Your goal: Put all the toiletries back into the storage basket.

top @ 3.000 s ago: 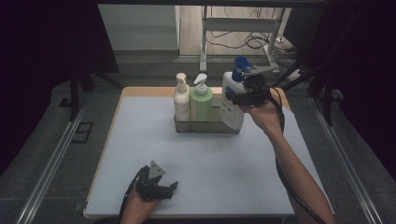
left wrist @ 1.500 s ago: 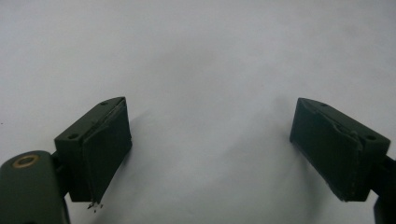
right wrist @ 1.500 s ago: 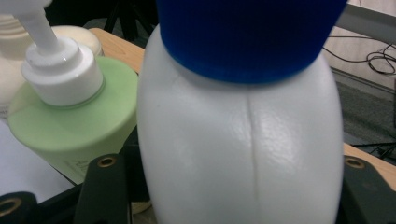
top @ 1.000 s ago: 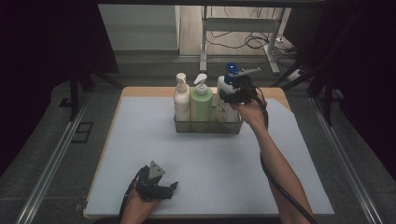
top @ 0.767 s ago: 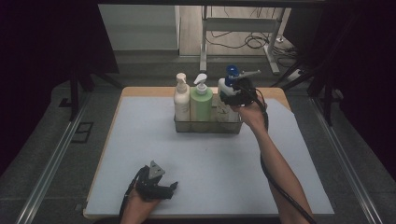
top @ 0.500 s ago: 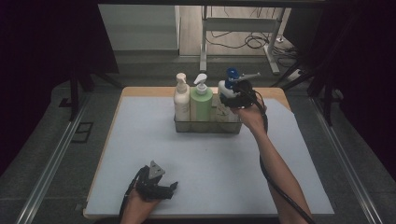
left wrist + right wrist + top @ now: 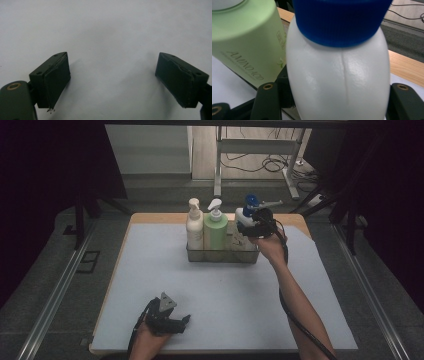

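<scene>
A white bottle [image 7: 242, 216] with a blue cap [image 7: 337, 22] stands at the right end of a clear wire basket [image 7: 222, 256] at the back of the table. My right gripper [image 7: 252, 226] is shut on the bottle's body, one jaw against each side of it in the right gripper view [image 7: 332, 105]. Beside it in the basket stand a green pump bottle [image 7: 215, 230] [image 7: 244, 42] and a cream pump bottle [image 7: 194, 227]. My left gripper [image 7: 180, 322] rests on the mat near the front left edge, open, with bare mat between its jaws [image 7: 112, 82].
A pale mat [image 7: 225, 295] covers the wooden table, whose edge [image 7: 407, 67] shows behind the basket. Metal rails [image 7: 60, 285] run along both sides of the table. A desk frame and cables [image 7: 260, 165] lie on the floor beyond.
Three seconds ago the right gripper held the white bottle higher and further right; it has since come down and left into the basket. Over the last second nothing visibly moves. The left gripper stays put.
</scene>
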`<state>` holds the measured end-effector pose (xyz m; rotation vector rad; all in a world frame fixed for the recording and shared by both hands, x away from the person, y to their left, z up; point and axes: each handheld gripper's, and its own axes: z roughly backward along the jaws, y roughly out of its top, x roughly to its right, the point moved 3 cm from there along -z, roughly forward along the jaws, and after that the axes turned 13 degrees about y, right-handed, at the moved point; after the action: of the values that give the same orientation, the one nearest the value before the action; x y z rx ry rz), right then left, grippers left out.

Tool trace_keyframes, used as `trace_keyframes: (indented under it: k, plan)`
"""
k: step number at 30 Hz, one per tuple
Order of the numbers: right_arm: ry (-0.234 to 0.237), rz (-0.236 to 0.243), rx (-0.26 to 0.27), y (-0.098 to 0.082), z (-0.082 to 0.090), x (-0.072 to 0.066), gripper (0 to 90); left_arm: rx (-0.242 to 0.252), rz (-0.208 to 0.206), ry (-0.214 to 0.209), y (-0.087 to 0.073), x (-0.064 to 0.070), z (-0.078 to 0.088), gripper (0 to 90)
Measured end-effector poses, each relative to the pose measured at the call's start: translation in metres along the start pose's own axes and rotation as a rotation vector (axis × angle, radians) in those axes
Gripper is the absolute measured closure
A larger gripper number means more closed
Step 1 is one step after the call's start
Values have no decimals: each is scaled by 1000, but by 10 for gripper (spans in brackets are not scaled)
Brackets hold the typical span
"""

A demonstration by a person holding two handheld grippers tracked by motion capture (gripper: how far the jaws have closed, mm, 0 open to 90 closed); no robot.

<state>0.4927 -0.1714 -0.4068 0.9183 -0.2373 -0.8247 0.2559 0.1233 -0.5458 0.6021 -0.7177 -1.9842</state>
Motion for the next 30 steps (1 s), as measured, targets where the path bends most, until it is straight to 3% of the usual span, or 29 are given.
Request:
trace_keyframes:
  k: [10,19,30]
  plan:
    - [39,3,52,-2,9,1,340,0,0,0,0,0,0,122]
    - [37,41,43,-10,19,-5,286,0,-1,0,0,0,0,122]
    - [75,56,43,-26,33,-6,295,1,2,0,0,0,0,122]
